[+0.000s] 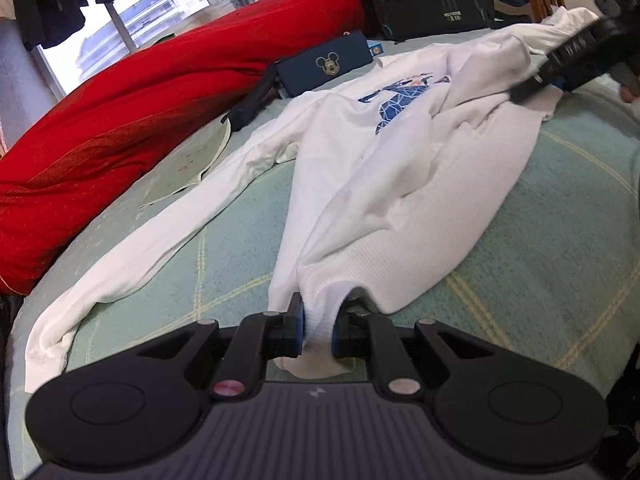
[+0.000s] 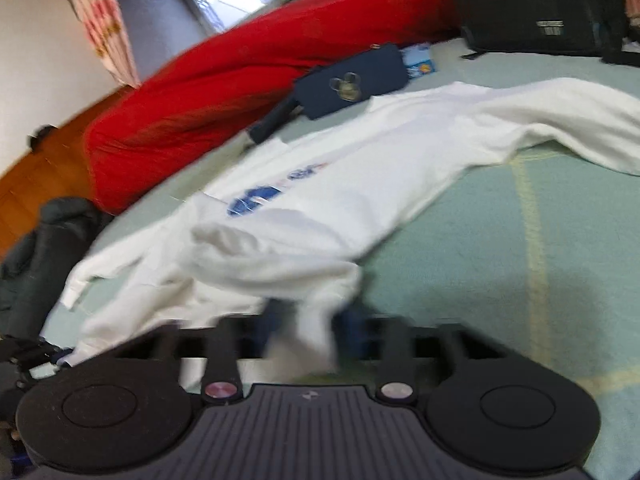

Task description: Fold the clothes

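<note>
While daylight is coming through a window [image 1: 132, 20] at eleven o'clock, a green checked bedspread [image 1: 520, 240] is carrying a red bolster [image 1: 140, 120] and white sweatshirt [image 1: 380, 168]. Left gripper [image 1: 319, 330] and right gripper [image 2: 310, 332] are each clamping its fabric.

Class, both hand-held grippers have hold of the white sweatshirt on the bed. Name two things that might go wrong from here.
1. The left hand-held gripper pinches only a narrow bunch of the white sweatshirt hem, so the cloth may slip free when pulled.
2. The long sleeve trails loose toward the bed edge and may drag or fold crooked.
</note>
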The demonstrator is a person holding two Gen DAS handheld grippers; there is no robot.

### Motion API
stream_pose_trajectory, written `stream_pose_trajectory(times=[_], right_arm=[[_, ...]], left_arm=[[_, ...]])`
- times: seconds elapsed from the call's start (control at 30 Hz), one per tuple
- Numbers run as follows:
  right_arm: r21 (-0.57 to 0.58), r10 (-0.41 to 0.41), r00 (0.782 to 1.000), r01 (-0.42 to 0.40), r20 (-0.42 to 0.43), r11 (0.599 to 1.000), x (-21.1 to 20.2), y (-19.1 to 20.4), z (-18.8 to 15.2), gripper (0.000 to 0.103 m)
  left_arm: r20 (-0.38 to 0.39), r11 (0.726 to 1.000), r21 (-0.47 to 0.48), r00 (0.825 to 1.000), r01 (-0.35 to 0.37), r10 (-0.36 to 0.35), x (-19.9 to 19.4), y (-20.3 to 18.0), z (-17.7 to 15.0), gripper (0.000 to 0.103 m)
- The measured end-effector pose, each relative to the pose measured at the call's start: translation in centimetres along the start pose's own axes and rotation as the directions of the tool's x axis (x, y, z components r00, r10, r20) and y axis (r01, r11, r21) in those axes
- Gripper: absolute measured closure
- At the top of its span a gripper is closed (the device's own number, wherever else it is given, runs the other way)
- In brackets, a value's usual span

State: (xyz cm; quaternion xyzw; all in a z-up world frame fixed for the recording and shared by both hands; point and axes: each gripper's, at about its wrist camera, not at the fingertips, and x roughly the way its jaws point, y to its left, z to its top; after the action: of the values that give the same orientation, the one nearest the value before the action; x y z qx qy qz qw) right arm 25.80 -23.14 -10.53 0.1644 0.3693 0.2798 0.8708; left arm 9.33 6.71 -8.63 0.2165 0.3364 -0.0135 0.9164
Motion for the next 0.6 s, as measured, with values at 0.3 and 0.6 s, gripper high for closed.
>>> stream_pose_trajectory(times=[0.3, 0.6], right_arm=[[-0.065, 0.046, 0.998, -0.043, 0.043, 0.997, -7.1, 4.0, -1.5, 0.094], [-0.147, -0.007, 0.996, 0.020, 0.087, 0.989, -16.0, 5.7, -2.7, 0.094]], left_arm=[[0.075, 1.000, 0.007, 0.997, 0.022, -0.022, -4.2, 0.6, 0.4, 0.093], [0.157, 0.988, 0.123, 0.981, 0.096, -0.115, -10.5, -0.1, 1.2, 0.093]])
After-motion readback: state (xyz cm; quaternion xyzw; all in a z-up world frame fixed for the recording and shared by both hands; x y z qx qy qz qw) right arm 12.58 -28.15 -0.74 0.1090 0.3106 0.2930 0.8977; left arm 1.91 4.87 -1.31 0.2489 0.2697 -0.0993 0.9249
